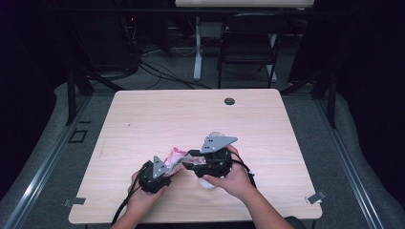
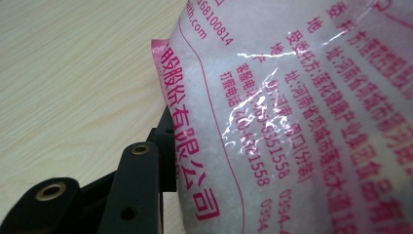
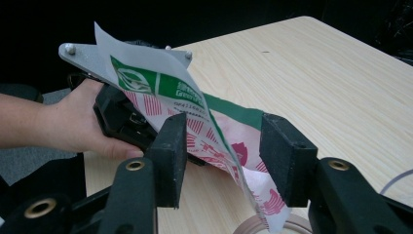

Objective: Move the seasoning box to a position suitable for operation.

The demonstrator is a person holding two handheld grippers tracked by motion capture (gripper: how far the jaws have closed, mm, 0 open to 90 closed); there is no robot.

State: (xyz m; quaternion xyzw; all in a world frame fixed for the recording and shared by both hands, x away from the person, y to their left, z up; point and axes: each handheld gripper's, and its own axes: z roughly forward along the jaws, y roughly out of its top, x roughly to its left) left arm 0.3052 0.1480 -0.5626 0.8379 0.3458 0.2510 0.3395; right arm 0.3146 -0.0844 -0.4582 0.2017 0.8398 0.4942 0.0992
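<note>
Near the table's [image 1: 143,119] front edge we've got the bag [image 3: 214,131] held up betw. both grippers. Left gripper [image 1: 155,177] is clamped on its lower end; right gripper [image 3: 221,156] has jaws apart w/ the bag's edge betw. the pads, not pinched.

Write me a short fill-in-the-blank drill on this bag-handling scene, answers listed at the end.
1. The plastic bag carries pink print and a ____ band along its top.
2. In the right gripper view, the bag's edge hangs between jaws that stand ____.
3. The bag's contents are white and ____.
4. The round dark cap sits in the wooden table near its ____ edge.

Answers: green; apart; grainy; far
</note>
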